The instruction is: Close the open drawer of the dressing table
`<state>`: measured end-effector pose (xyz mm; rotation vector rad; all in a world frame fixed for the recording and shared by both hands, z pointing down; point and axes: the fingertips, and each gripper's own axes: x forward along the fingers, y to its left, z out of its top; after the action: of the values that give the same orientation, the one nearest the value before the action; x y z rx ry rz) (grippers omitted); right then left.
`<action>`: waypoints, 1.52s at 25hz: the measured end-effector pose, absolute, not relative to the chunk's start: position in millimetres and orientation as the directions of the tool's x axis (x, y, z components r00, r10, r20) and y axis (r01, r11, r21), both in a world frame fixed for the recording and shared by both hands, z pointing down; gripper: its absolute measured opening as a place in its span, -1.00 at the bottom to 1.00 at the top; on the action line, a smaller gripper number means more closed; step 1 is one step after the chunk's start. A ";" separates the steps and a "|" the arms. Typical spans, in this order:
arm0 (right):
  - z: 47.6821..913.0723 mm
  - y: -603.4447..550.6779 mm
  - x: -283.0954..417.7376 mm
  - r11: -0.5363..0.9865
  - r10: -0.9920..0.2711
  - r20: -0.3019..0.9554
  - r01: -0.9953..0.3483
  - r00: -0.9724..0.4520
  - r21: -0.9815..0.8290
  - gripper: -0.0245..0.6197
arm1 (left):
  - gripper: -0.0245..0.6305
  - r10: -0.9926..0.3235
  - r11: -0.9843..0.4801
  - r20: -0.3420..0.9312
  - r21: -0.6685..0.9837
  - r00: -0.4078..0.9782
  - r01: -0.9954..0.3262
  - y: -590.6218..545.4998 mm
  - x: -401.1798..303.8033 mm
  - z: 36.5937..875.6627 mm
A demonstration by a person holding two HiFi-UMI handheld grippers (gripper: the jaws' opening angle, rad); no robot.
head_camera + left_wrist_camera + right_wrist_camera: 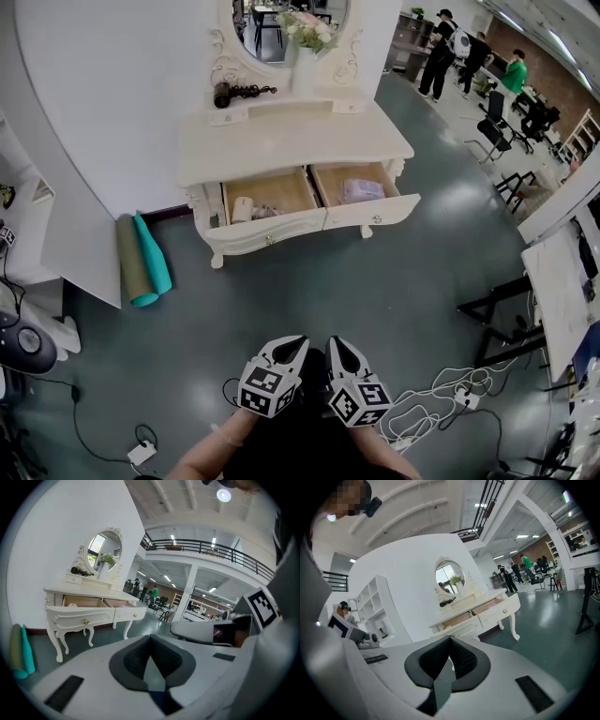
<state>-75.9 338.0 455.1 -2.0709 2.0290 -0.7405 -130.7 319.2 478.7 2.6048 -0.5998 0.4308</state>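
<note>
A cream-white dressing table [291, 136] with carved, curved legs and an oval mirror [272, 42] stands with both drawers pulled out. The left drawer [272, 232] and the right drawer [373, 213] sit side by side, their wooden insides showing.

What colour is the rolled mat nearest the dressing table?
Teal; the rolled mat shows best in the head view.
</note>
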 end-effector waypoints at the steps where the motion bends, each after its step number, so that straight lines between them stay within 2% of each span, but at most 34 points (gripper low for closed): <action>1: 455.8 337.5 -77.1 -0.071 -0.969 0.243 -0.896 -0.042 -0.439 -0.84 | -0.86 -0.343 -0.811 0.385 0.339 0.857 -0.477 318.5 -131.8 478.9; 15: 464.0 300.5 -66.2 -0.040 -0.968 0.239 -0.882 -0.083 -0.470 -0.84 | -0.86 -0.380 -0.792 0.408 0.320 0.830 -0.520 285.5 -125.1 484.9; 38: 467.1 177.7 33.7 -0.033 -0.952 0.282 -0.877 -0.118 -0.479 -0.84 | -0.86 -0.392 -0.763 0.439 0.336 0.808 -0.553 172.4 -28.5 489.5</action>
<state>33.7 177.7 467.1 -1.9923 2.0879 -0.8524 -28.5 172.4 489.5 2.5374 -0.7045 0.4785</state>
